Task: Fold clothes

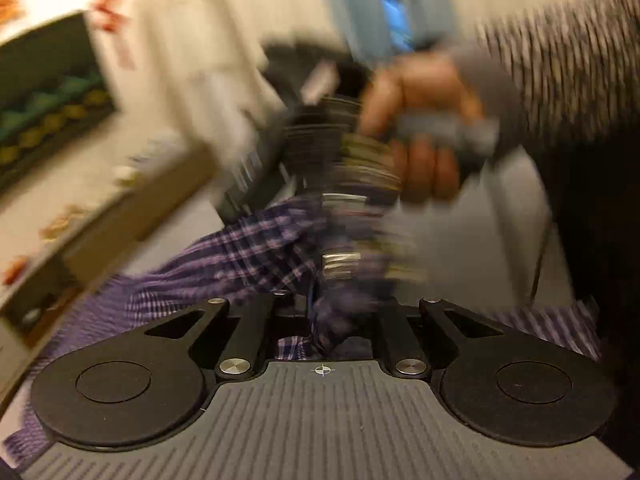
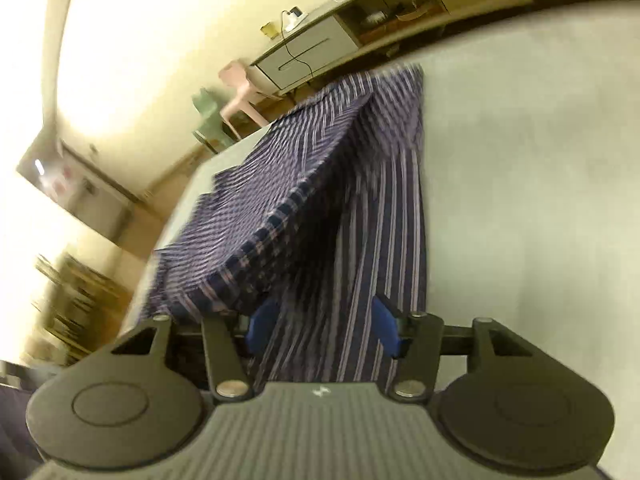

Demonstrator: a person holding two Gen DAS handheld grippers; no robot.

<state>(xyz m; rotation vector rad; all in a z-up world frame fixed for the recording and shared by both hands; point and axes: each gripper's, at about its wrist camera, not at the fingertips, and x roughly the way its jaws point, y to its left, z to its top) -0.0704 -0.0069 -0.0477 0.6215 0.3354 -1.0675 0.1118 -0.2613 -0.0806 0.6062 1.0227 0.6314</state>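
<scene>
A purple and navy plaid shirt [image 2: 320, 184] lies partly on the grey table [image 2: 520, 160], one side lifted into a raised fold. My left gripper [image 1: 326, 320] is shut on a bunch of the plaid shirt [image 1: 248, 252] and holds it up. My right gripper [image 2: 324, 328] is open, its blue pads [image 2: 386, 326] apart just above the striped cloth, holding nothing. In the blurred left wrist view the person's hand grips the right gripper's handle [image 1: 444, 132] just beyond the cloth.
A long cabinet [image 2: 316, 52] stands along the far wall, with a pink stool [image 2: 244, 88] and a green stool [image 2: 208, 116] beside it. A door [image 2: 80, 196] is at the left. The person's striped sleeve [image 1: 560, 72] fills the right of the left wrist view.
</scene>
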